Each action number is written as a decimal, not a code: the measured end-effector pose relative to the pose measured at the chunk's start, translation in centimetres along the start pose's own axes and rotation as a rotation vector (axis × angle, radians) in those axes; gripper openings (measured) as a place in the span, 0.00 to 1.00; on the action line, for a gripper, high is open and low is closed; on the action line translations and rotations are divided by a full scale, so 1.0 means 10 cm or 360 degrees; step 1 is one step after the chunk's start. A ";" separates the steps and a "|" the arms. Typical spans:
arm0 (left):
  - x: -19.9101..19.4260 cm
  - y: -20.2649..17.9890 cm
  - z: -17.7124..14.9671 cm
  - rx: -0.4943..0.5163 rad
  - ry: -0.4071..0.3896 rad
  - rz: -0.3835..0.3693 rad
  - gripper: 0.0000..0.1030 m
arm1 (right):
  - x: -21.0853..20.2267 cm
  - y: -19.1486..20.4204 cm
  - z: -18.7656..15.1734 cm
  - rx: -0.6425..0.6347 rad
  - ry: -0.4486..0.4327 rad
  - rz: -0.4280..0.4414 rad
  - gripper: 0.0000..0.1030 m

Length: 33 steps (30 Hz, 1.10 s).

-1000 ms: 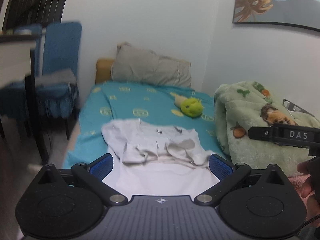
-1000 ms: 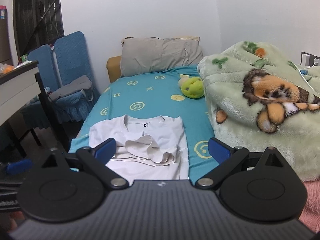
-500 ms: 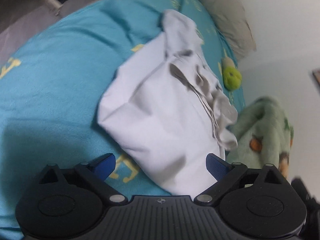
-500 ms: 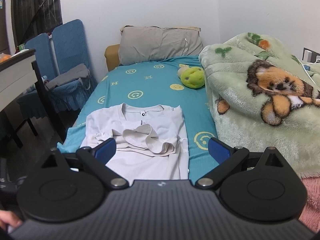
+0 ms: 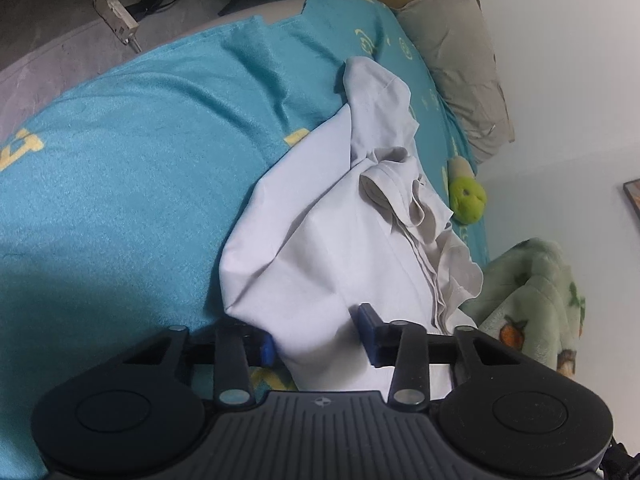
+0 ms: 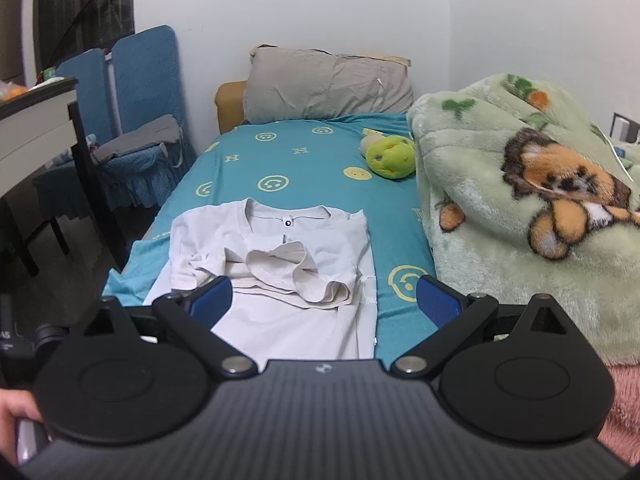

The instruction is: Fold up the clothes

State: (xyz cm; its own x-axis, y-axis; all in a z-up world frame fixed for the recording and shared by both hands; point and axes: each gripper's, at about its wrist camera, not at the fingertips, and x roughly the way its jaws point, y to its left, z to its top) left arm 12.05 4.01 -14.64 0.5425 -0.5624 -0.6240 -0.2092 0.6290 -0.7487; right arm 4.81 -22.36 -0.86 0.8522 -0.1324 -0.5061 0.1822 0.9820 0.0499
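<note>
Down from its level look across the bed, the left gripper (image 5: 318, 332) had rolled and dropped to the white shirt (image 5: 332, 236), its jaws just narrowing around the bottom hem on the teal sheet (image 5: 120, 168), probably gathering it for a fold. Right view: right gripper (image 6: 324, 300) hovered wide, empty.

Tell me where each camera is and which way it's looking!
Left wrist view: sits on the left tongs, low over the bed and rolled sideways, looking along the white shirt; its jaws have just been closing, shirt hem between them. No hand shows.
Right wrist view: sits on the right tongs, higher at the foot of the bed, looking level toward the pillow; jaws wide open, a bit of a hand at the left edge.
Both show the shirt, pillow, green plush toy, fleece blanket and teal sheet.
</note>
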 end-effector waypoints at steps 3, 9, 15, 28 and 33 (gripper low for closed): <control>0.01 0.01 0.00 0.0001 -0.0021 0.0009 0.19 | 0.03 0.03 -0.03 -0.0003 0.0022 0.0019 0.97; -0.04 0.00 -0.02 0.0006 -0.0067 -0.0019 0.12 | 0.41 -0.25 -0.24 0.0679 0.0450 0.0481 0.97; -0.13 0.01 -0.02 -0.0035 -0.0117 -0.0117 0.08 | 0.93 -0.36 -0.92 0.1691 0.0971 0.0903 0.97; -0.32 -0.12 -0.06 -0.0042 -0.0263 -0.0441 0.07 | 0.98 -0.51 -1.16 0.1809 0.0887 0.0508 0.59; -0.33 -0.18 -0.08 -0.0005 -0.0277 -0.0445 0.06 | 0.86 -0.52 -0.95 0.1615 0.0670 0.0393 0.17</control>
State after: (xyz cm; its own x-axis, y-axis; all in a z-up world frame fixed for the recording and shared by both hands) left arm 9.98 4.26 -11.40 0.7100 -0.6127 -0.3471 -0.0350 0.4616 -0.8864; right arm 6.50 -27.34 -13.69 0.7217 0.2948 -0.6263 0.5099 0.3855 0.7690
